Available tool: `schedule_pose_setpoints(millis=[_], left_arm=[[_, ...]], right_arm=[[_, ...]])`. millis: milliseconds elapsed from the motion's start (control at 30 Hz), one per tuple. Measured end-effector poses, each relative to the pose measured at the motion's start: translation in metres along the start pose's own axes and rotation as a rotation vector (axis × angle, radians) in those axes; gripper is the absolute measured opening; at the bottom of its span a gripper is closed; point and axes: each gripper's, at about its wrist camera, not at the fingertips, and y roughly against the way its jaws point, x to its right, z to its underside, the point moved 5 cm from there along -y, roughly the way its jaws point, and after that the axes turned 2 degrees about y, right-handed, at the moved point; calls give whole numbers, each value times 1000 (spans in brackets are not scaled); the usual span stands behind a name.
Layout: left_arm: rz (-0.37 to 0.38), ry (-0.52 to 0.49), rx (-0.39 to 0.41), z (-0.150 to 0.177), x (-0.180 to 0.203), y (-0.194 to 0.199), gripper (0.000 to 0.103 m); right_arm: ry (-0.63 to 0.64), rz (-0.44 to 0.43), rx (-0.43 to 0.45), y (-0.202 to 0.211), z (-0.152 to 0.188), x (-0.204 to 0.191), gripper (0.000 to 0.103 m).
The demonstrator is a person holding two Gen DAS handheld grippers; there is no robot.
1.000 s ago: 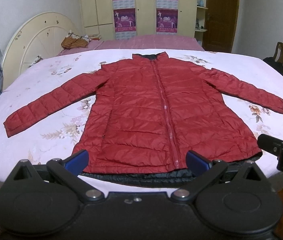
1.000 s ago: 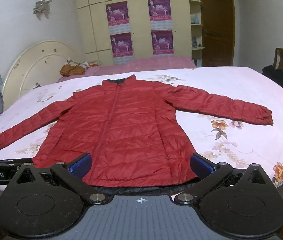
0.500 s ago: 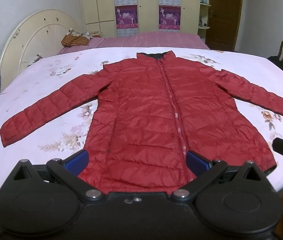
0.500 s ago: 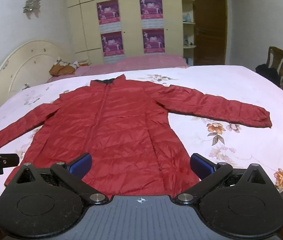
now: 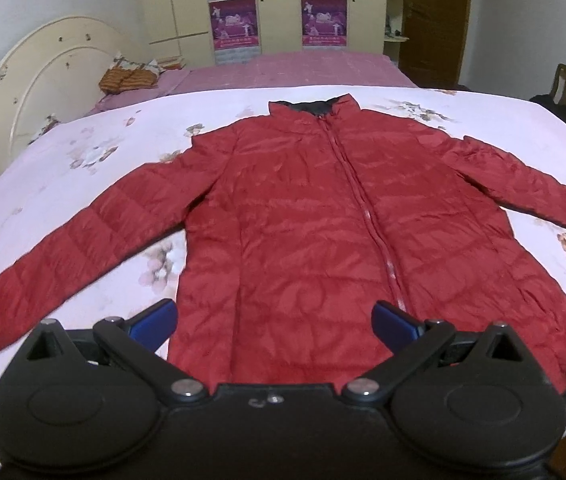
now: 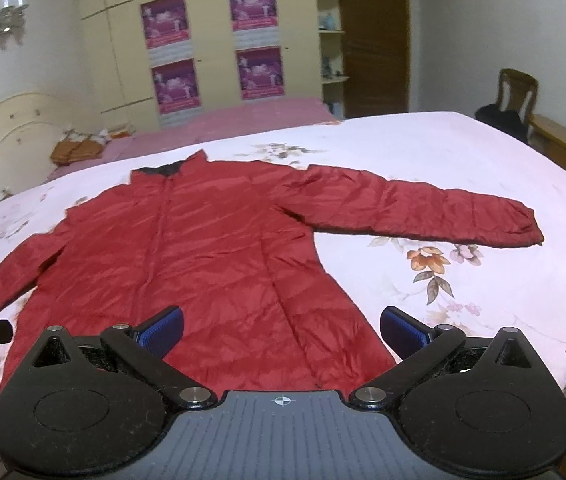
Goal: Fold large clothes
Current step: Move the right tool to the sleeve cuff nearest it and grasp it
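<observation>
**Jacket laid flat, nothing gripped**

Left wrist: jacket [image 5: 323, 232] is spread front-up on bed [image 5: 83, 152], collar at 12 o'clock, sleeves out for folding. Left gripper [image 5: 274, 322] is held released above the hem.

Right wrist: right gripper [image 6: 281, 330] is released, empty, over the hem's right half; sleeve [image 6: 423, 212] at 2 o'clock.

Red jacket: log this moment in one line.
red jacket flat, unfolded, zipped | bed | left gripper open | right gripper open

You've got a bed [image 5: 63, 184] w/ pale pink floral sheet; red puffer jacket [image 5: 323, 240] lies flat on it, zipped, front up, both sleeves spread out, collar toward far edge.
</observation>
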Motion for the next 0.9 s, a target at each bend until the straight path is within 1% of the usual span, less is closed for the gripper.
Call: schedule_pose_setpoints(millis=[233, 433, 600, 900], left_arm=[[43, -18, -15, -29, -15, -40, 103], [45, -33, -22, -46, -17, -69, 103], [30, -13, -40, -55, -13, -90, 103], [-34, 40, -61, -65, 11, -127, 103]], right_arm=[[-40, 83, 4, -28, -17, -7, 103], [-60, 132, 7, -48, -28, 1, 103], [-67, 162, -14, -67, -36, 25, 103], [-86, 178, -18, -107, -59, 95, 103]])
